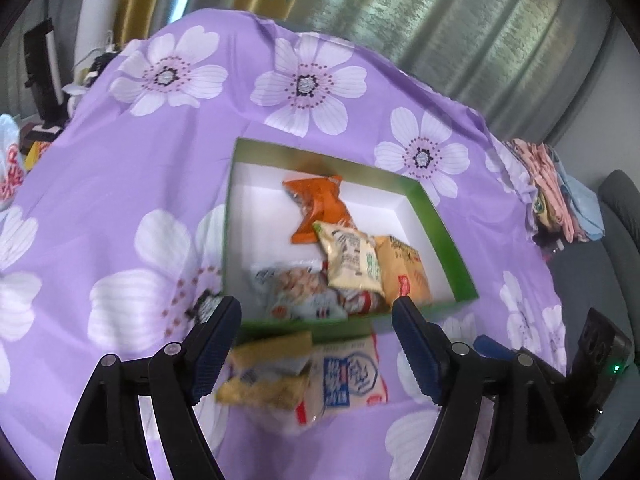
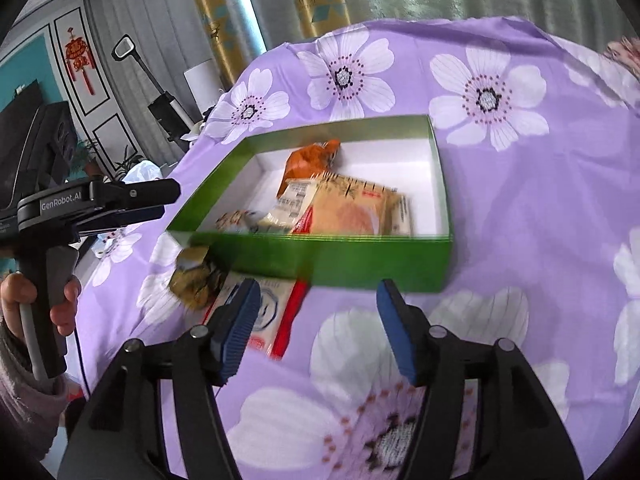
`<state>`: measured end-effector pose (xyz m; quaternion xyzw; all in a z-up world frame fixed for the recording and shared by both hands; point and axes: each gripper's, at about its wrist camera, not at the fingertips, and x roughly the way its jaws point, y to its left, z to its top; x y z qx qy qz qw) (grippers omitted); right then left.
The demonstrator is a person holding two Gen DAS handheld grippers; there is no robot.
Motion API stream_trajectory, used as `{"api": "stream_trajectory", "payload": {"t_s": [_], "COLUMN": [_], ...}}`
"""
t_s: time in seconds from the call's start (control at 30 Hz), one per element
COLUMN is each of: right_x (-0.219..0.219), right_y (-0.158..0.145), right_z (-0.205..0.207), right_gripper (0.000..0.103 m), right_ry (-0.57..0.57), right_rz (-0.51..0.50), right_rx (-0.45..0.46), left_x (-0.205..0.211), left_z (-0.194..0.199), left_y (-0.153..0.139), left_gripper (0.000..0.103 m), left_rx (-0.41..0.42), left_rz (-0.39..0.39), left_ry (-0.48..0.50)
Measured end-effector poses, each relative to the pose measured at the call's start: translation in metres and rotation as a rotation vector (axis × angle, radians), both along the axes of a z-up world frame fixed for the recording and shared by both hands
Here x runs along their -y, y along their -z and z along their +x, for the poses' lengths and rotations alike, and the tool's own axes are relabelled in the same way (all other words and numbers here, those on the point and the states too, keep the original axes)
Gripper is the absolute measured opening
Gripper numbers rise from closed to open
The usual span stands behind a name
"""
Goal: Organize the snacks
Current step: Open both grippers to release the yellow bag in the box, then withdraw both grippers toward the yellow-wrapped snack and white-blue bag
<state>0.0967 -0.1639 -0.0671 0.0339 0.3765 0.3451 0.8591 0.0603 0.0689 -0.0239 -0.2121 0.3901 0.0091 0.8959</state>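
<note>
A green box [image 1: 436, 216] with a white inside sits on the purple flowered cloth and holds several snack packets: an orange one [image 1: 318, 206], a cream one [image 1: 352, 258], a tan one [image 1: 404, 270] and a pale blue one [image 1: 296, 292]. The box also shows in the right wrist view [image 2: 320, 260]. In front of it on the cloth lie a yellow packet [image 1: 268, 376] and a white-blue-red packet [image 1: 352, 376], also in the right wrist view [image 2: 194, 276] [image 2: 276, 312]. My left gripper [image 1: 316, 344] is open above these two packets. My right gripper [image 2: 316, 328] is open and empty over the cloth.
The purple flowered cloth [image 1: 160, 184] covers the table. Folded clothes [image 1: 556, 188] lie at the far right edge. A grey seat [image 1: 600, 272] is to the right. The left hand-held gripper [image 2: 92, 204] shows at the left of the right wrist view.
</note>
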Motion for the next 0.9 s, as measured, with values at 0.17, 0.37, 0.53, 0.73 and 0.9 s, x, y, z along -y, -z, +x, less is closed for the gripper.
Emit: {"api": "stream_trajectory", "payload": {"t_s": [0.17,0.37,0.53,0.73,0.9], "right_x": [0.005,0.002,-0.005,-0.017,-0.031], "right_y": [0.003,0.003,0.000,-0.003,-0.004], "right_z": [-0.024,-0.046,-0.061,-0.075,-0.081], "right_gripper": [0.062,0.062,0.062,0.063,0.063], "right_ry": [-0.014,-0.042,-0.069,-0.108,-0.137], "right_rz": [-0.004,-0.012,-0.004,-0.020,-0.039], "right_rx": [-0.009,-0.018,-0.018,-0.011,-0.007], "left_x": [-0.001,0.009,0.017,0.021,0.019], "left_z": [-0.033,-0.061,-0.080,-0.096,-0.101], "left_y": [0.002,0.007,0.010,0.011,0.012], "left_gripper": [0.078,0.078,0.078,0.078,0.078], "left_rx": [-0.001,-0.016,-0.028,-0.037,-0.029], "left_rz": [0.016,0.037,0.058,0.109,0.125], "left_ry": [-0.030,-0.027,-0.013,-0.017,-0.020]}}
